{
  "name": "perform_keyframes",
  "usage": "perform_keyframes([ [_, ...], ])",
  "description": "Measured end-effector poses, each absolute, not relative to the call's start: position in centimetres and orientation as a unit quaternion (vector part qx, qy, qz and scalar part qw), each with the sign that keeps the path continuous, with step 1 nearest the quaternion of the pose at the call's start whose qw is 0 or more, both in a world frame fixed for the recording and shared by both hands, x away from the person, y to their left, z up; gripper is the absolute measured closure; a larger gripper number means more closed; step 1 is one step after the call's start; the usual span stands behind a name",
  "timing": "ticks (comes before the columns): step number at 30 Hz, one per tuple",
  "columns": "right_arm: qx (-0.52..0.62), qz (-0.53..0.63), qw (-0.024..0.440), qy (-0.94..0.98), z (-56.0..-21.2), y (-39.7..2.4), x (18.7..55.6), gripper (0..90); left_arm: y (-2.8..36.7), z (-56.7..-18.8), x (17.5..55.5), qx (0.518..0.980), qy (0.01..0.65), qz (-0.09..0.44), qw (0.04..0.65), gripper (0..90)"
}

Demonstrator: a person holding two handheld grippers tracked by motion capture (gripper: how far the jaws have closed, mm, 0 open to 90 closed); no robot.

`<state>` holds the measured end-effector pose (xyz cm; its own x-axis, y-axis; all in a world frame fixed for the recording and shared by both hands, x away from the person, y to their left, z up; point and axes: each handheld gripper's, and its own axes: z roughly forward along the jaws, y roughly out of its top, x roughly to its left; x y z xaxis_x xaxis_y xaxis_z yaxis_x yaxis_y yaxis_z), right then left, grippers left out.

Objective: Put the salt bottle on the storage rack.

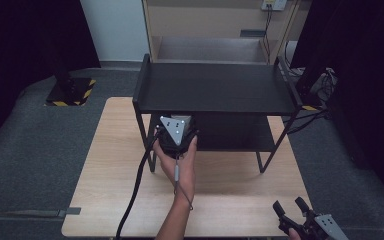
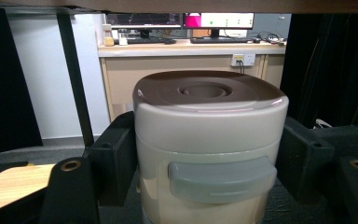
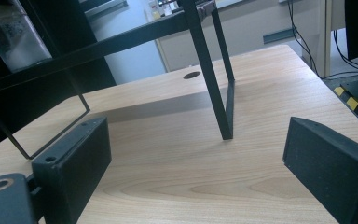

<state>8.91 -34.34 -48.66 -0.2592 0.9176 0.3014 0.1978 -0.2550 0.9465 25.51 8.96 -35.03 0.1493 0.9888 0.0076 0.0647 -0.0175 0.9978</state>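
A person's left gripper [image 1: 176, 134] reaches under the top board of a black two-tier rack [image 1: 215, 87] that stands on a wooden table [image 1: 230, 200], and its jaws press against both flanks of a cream canister [image 2: 208, 154] with a brown lid [image 2: 205, 91]. Seen along the jaws in the left gripper view, the canister stands upright on the rack's dark lower shelf, its grey latch [image 2: 221, 179] facing the camera and the top board hanging close above the lid. The jaws grip low on the body, below the lid's rim, and both pads look square to the walls. The right gripper [image 1: 300, 217] waits well apart at the table's near right corner, jaws spread wide over bare wood, holding nothing. The step in hand appears to be moving the canister in or out of the lower shelf; doing it well calls for keeping the canister level, travelling straight along the shelf with little lift so the lid stays off the board above, and steering between the rack's thin legs [image 3: 214, 79]
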Motion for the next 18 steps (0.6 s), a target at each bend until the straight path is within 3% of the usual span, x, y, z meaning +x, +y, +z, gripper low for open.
perform_keyframes([
  [14,0.527,0.592,0.302,0.529,-48.57,-34.11,9.00,5.9,9.22,-34.92,25.23,0.557,0.478,0.439,0.518,8.4],
  [18,0.528,0.592,0.302,0.529,-48.57,-34.09,8.97,5.9,9.23,-34.93,24.77,0.554,0.478,0.443,0.519,7.1],
])
